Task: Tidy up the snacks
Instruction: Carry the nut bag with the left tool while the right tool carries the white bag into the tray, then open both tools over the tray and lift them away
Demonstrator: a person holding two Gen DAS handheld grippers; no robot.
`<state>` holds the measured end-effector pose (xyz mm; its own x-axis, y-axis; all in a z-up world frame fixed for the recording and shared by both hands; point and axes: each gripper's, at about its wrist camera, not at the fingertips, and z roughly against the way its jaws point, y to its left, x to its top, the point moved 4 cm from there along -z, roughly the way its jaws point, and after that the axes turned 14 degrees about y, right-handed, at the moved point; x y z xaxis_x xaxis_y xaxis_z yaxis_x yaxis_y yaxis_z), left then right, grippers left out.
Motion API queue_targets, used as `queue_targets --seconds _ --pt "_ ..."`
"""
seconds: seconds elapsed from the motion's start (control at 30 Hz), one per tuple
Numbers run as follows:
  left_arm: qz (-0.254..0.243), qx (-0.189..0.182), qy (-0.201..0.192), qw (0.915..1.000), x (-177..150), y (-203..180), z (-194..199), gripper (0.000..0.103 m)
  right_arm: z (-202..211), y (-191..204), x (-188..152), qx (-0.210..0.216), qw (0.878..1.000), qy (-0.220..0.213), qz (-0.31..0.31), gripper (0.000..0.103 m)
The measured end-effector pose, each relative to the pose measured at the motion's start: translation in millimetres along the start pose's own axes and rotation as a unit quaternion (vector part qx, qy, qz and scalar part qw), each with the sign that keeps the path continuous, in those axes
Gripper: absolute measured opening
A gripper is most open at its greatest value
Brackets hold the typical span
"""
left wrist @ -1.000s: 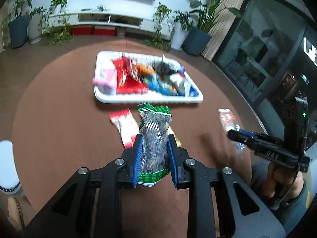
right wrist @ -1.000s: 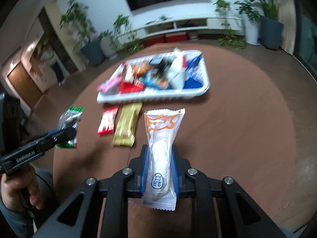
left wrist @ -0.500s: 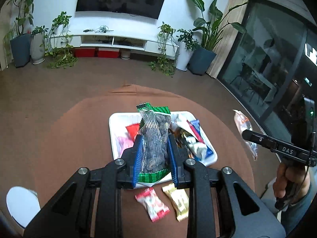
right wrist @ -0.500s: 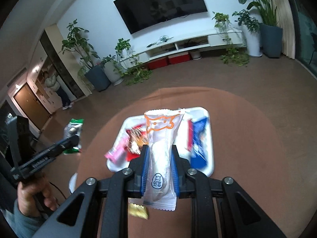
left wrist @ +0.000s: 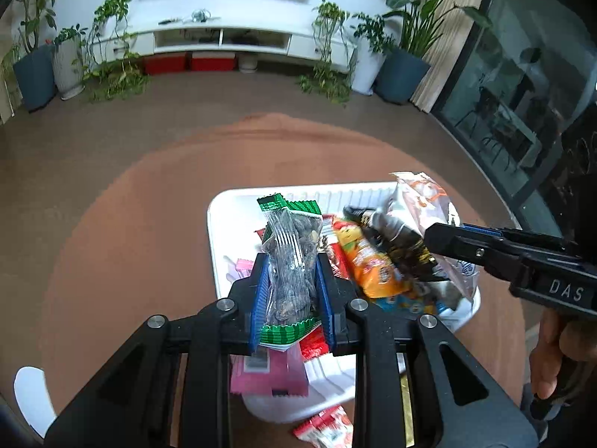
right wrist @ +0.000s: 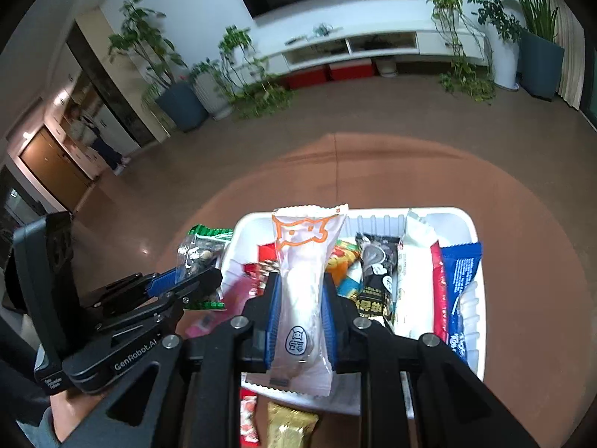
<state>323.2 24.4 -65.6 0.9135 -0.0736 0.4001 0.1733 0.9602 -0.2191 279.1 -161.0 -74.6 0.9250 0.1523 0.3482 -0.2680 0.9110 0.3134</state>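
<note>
Round brown table (left wrist: 123,231) — white tray (left wrist: 220,224) on it; red-white packet (right wrist: 249,425), gold packet (right wrist: 289,427) beside tray.

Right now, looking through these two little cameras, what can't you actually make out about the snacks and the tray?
- Near rim of the white tray: hidden by the left gripper in its view.
- Red packet and gold packet: cut off by the bottom edge.
- Pink packet: label covered by the seed packet and black gripper arms.
- Print on the white pouch in the right gripper: too small to read.
</note>
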Motion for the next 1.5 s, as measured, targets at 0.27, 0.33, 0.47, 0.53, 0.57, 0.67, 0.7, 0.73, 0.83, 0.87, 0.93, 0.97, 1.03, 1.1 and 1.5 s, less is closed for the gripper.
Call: queue_targets --seconds 0.27,0.33,0.47,0.53,0.57,0.67,0.7,0.73,0.83,0.87,0.93,0.97,1.03,1.1,1.5 --pt "-0.01 0.008 0.018 0.9998 -6 -6 -46 0.023 -32 -14 -2 -0.024 1.0 0.02 -0.003 0.022" --pt "-0.01 0.01 0.018 0.9997 -5 -8 -50 0.023 -36 -17 -4 -0.029 0.999 0.021 -0.004 0.022" --pt "-0.012 0.015 0.016 0.9997 -3 -11 -60 0.023 -39 -18 -7 -0.033 0.999 0.018 -0.003 0.022" --pt "-0.011 0.015 0.017 0.9997 -2 -13 -62 0.023 -39 -19 -7 -0.035 0.999 0.016 -0.004 0.022" --pt "-0.012 0.015 0.017 0.9997 -2 -13 -62 0.023 -40 -19 -6 -0.036 0.999 0.015 -0.005 0.022" --pt "-0.009 0.013 0.018 0.9997 0 -13 -64 0.023 -42 -22 -5 -0.035 0.999 0.013 -0.013 0.022" --pt "-0.01 0.013 0.018 0.9997 -2 -14 -62 0.023 -43 -22 -5 -0.034 0.999 0.014 -0.015 0.022" --pt "-0.01 0.014 0.018 0.9997 -2 -14 -63 0.023 -44 -23 -5 -0.032 0.999 0.015 -0.017 0.022" --pt "-0.008 0.013 0.018 0.9997 -4 -13 -62 0.023 -48 -27 -6 -0.037 0.999 0.017 -0.019 0.022" --pt "-0.007 0.011 0.017 0.9998 -3 -13 -61 0.023 -50 -28 -5 -0.038 0.999 0.017 -0.021 0.022" --pt "-0.005 0.01 0.016 0.9998 -2 -11 -61 0.024 -51 -29 -4 -0.041 0.999 0.016 -0.022 0.022" --pt "-0.004 0.01 0.015 0.9998 0 -12 -60 0.025 -50 -28 -4 -0.045 0.999 0.017 -0.019 0.022" --pt "-0.004 0.014 0.014 0.9998 1 -11 -56 0.028 -47 -24 -3 -0.053 0.998 0.021 -0.012 0.024" --pt "-0.004 0.018 0.009 0.9998 2 -13 -49 0.044 -43 -22 -4 -0.056 0.998 0.017 -0.013 0.032" --pt "0.0 0.017 -0.048 0.9987 -4 -23 20 0.073 21 -19 -19 -0.036 0.998 -0.04 -0.027 0.061"
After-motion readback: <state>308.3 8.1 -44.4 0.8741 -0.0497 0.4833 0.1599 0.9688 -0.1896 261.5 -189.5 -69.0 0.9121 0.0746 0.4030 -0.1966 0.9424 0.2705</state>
